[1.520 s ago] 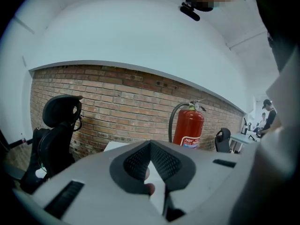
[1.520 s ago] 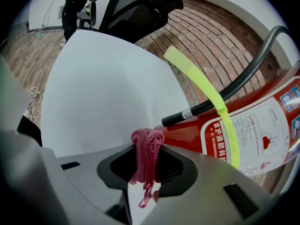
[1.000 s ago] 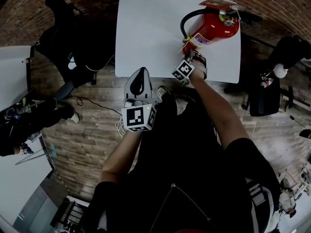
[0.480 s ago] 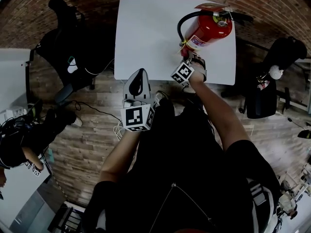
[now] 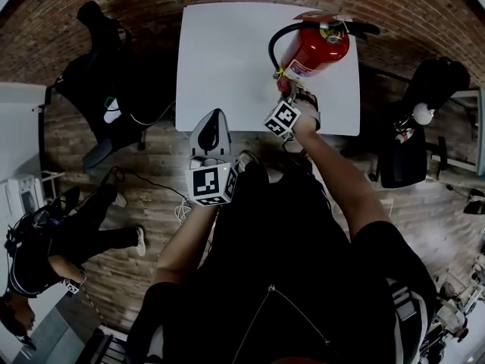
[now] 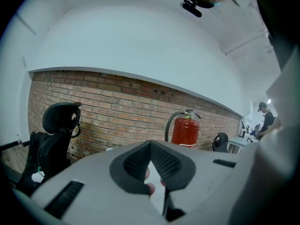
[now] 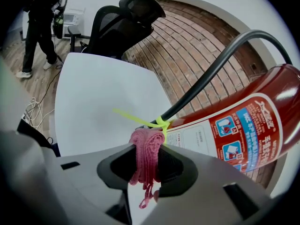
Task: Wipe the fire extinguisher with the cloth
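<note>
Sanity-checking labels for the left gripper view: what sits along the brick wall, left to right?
black office chair → red fire extinguisher → smaller black chair → person in a cap

White table (image 5: 227, 59) at top centre of head view, far edge against red brick wall (image 5: 424, 6); wood plank floor (image 5: 144, 226) across middle band; black office chair (image 5: 98, 59) upper left; 2nd dark chair (image 5: 413, 142) right of table; white desk (image 5: 19, 127) at left edge; pale cables (image 5: 183, 212) on floor near centre; person in dark clothes (image 5: 53, 249) lower left; left gripper view: plain white ceiling (image 6: 140, 41) above brick wall; light even.
</note>
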Demonstrator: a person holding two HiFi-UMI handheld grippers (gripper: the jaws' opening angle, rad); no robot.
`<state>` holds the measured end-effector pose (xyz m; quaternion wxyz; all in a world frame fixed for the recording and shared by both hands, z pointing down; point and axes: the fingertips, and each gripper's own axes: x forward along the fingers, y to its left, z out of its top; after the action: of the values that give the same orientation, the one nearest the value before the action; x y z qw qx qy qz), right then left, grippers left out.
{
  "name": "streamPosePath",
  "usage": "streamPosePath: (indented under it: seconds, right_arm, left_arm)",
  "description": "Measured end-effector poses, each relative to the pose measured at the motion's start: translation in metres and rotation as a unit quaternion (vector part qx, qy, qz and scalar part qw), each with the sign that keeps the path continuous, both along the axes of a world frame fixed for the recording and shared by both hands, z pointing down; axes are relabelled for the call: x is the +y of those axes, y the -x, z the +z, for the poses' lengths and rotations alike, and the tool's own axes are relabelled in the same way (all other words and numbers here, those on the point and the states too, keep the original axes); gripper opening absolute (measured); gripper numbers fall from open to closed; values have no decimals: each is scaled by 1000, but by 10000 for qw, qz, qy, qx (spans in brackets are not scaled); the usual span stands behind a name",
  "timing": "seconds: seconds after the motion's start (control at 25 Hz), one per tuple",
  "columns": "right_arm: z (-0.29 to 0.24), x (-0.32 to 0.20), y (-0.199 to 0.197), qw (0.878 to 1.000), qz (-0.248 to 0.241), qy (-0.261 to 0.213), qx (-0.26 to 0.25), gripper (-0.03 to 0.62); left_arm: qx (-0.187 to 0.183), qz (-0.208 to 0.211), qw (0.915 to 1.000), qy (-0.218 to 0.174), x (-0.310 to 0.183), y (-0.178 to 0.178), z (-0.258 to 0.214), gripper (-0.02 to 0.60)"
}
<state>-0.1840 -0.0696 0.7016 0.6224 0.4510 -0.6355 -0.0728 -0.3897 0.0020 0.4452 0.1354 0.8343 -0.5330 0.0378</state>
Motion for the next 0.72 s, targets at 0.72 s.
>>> streamPosePath:
  seconds: [0.72]
  right_arm:
    - [-64,0,2,9990,-347,-160,225,117]
  left_arm:
    - [153,84,9997,-189,-12,-15,-17,9]
